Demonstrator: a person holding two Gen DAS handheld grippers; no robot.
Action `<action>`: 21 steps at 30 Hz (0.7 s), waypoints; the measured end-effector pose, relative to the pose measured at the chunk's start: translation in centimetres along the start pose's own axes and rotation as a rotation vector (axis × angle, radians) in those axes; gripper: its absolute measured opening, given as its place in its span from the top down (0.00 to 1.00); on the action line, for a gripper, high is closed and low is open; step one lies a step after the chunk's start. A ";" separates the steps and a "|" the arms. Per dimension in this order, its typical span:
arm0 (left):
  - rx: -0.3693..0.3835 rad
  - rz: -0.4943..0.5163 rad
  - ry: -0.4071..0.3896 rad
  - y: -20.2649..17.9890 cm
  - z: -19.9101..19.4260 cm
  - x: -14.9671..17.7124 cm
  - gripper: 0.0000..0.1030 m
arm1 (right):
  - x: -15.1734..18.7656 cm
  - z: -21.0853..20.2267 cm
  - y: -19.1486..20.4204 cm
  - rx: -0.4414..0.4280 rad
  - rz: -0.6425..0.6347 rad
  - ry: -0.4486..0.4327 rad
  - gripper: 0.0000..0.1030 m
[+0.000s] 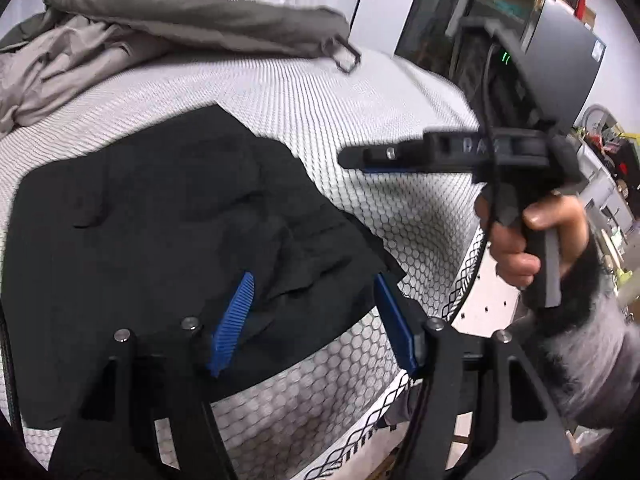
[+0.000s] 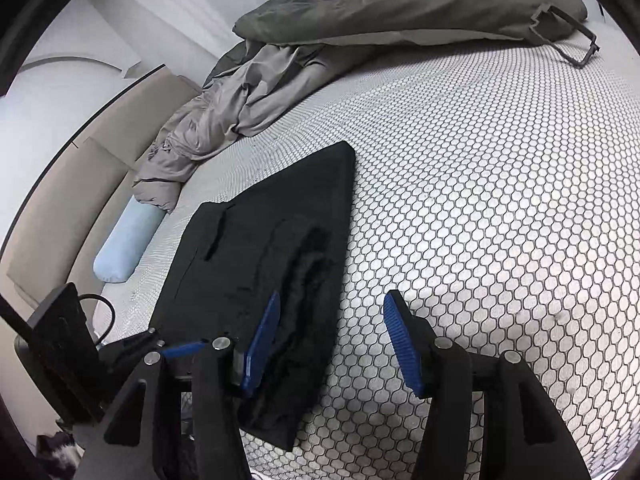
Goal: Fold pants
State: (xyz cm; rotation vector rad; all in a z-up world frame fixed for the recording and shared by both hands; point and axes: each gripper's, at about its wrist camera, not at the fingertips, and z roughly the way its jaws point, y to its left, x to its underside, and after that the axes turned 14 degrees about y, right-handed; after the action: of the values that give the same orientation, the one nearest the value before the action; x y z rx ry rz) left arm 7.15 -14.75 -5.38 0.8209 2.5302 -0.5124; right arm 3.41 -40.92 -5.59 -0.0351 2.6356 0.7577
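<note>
Black pants (image 2: 264,240) folded, lying flat on mattress, wrinkled.

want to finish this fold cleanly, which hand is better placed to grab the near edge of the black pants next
Left, probably. The left tongs are open and straddle the near corner of the black pants. The right tongs are also open, but sit beside the pants' edge, mostly over bare mattress.

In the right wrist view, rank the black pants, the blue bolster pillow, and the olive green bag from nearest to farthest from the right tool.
1. Black pants, just ahead of the right tool, under its left finger.
2. Blue bolster pillow, left at the mattress edge.
3. Olive green bag, far end.
</note>
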 end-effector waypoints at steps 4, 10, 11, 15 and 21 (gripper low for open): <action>-0.049 -0.126 -0.103 4.2 -3.0 0.3 0.28 | 0.0 0.3 1.4 -0.100 -0.039 0.018 0.47; -0.225 -0.364 -0.174 13.9 -6.6 3.4 0.28 | -0.2 2.4 3.1 -0.241 -0.031 0.090 0.48; -0.238 -0.403 -0.180 15.9 -7.0 4.2 0.28 | -0.2 2.9 3.1 -0.249 -0.010 0.107 0.48; -0.239 -0.499 -0.184 19.8 -8.1 5.8 0.28 | -0.1 3.7 3.0 -0.301 0.062 0.138 0.77; -0.268 -0.499 -0.192 21.3 -8.7 7.0 0.28 | 0.5 4.3 4.0 -0.183 0.041 0.163 0.79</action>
State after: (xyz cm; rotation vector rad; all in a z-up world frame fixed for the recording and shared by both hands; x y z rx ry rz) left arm 12.72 8.61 -6.01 0.0347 2.5372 -0.3654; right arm 3.96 -35.28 -7.08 -0.0972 2.7173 1.0493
